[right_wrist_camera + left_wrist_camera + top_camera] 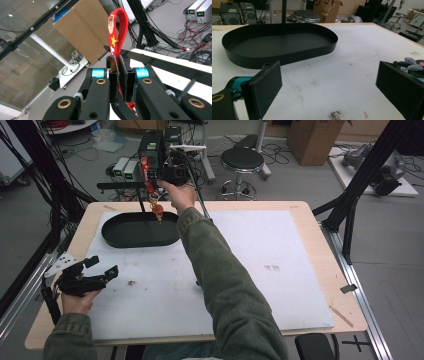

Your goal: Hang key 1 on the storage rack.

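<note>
A red rubber strap [118,27] with a cartoon face and a yellow star is pinched between the jaws of my right gripper [119,75], which is shut on it. The strap's loop rises beside a thin peg [103,56] on a black rack bar [162,63]. In the high view the right gripper [154,175] is held at the table's far edge, the strap [145,170] hanging down to a small red charm [157,210] over the rim of a black oval tray [117,240]. My left gripper [102,270] rests open at the front left, nothing between its pads [265,86].
The rack's post [141,202] stands just behind the tray. A white mat [270,250] covers the wooden table. Beyond the table are a round stool [242,159], power supplies [127,167], a cardboard box [312,137] and black frame struts [350,205] at right.
</note>
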`<state>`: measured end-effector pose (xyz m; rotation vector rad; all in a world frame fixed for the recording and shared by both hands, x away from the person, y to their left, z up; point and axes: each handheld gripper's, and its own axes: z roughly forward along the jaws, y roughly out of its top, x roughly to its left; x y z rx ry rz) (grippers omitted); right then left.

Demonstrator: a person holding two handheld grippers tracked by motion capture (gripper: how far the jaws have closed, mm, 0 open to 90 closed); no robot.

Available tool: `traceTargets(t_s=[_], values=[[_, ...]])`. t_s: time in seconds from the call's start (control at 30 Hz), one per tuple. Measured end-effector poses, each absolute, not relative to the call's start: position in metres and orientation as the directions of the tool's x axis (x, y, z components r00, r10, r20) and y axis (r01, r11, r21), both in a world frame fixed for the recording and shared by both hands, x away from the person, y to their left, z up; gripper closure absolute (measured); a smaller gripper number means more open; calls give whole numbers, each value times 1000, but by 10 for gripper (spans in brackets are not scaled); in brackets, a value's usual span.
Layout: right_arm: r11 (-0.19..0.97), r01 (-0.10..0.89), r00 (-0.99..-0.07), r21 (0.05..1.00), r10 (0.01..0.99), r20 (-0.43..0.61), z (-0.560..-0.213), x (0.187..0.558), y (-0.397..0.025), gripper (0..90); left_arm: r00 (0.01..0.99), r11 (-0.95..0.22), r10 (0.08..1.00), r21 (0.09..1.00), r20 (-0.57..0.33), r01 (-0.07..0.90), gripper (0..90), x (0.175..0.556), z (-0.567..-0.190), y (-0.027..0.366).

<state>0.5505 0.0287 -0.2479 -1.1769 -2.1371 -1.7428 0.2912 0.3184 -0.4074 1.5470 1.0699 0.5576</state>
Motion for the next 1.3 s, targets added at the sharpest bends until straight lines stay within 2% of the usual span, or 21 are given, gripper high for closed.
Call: traceTargets(t_s=[0.37,0.8,1.23,1.27,1.3], values=[[13,636,-688,772,461,560,-246,563,49,872,475,44,856,943,-205,329,70,291,-407,319],[-11,662,-658,749,470,588,-261,582,60,872,469,44,859,944,-203,328,70,292,-408,321],[-81,675,-617,733,482,622,-269,596,54,871,467,48,860,943,-206,328,70,293,-408,321],[-76,676,-618,733,483,620,-269,596,54,860,467,44,860,942,-205,332,70,293,-408,321],[-69,679,-614,731,492,617,-269,597,54,790,467,44,860,942,-205,332,70,293,-408,321]])
